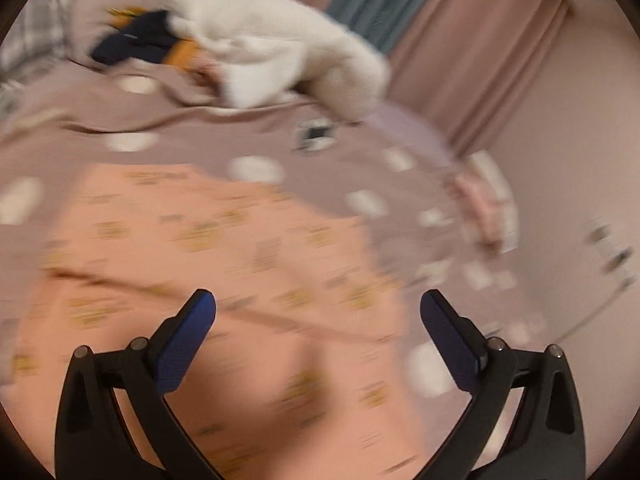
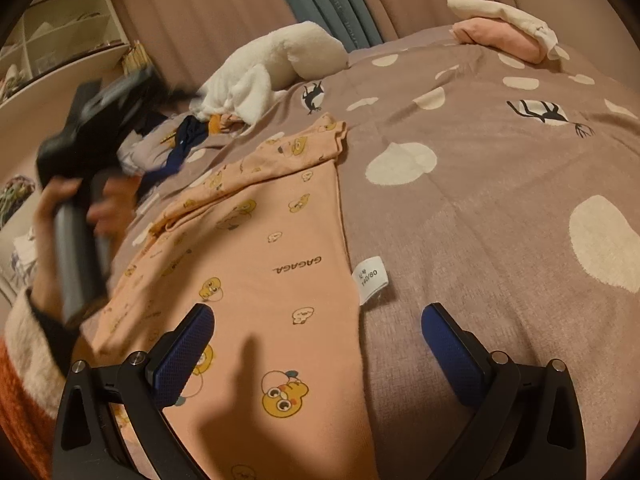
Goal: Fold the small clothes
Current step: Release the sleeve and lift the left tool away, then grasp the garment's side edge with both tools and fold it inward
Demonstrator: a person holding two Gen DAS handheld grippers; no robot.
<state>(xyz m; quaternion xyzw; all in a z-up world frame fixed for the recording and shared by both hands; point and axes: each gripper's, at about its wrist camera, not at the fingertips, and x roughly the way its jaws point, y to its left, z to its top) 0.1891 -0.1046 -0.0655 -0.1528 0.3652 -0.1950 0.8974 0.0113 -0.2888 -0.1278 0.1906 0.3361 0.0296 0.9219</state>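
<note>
Mauve bedspread: your work surface is a soft cotton cover (image 2: 500, 208) with cream blobs; it gives under pressure, so expect no firm backing when you pinch.
Peach garment: the small peach-orange knit piece printed with yellow cartoon faces (image 2: 280, 280) lies flat on the cover, directly ahead of both grippers, its one sleeve already turned in along the far left side.
Handling: you have light, limp, stretchy jersey; it will sag and drag, not hold shape. Take it at a seam or hem edge, pinching both layers.
White fleece heap: a fluffy cream garment (image 2: 276, 68) waits at the far edge, well apart.
Folded stack: pink and cream pieces (image 2: 500, 34) sit at the far right.
Left gripper (image 1: 318, 312): spread wide over the peach cloth, nothing between its jaws.
Right gripper (image 2: 318, 324): spread wide, straddling the garment's right edge, empty.
Size tag (image 2: 370, 280): white label sticking out at that edge.
</note>
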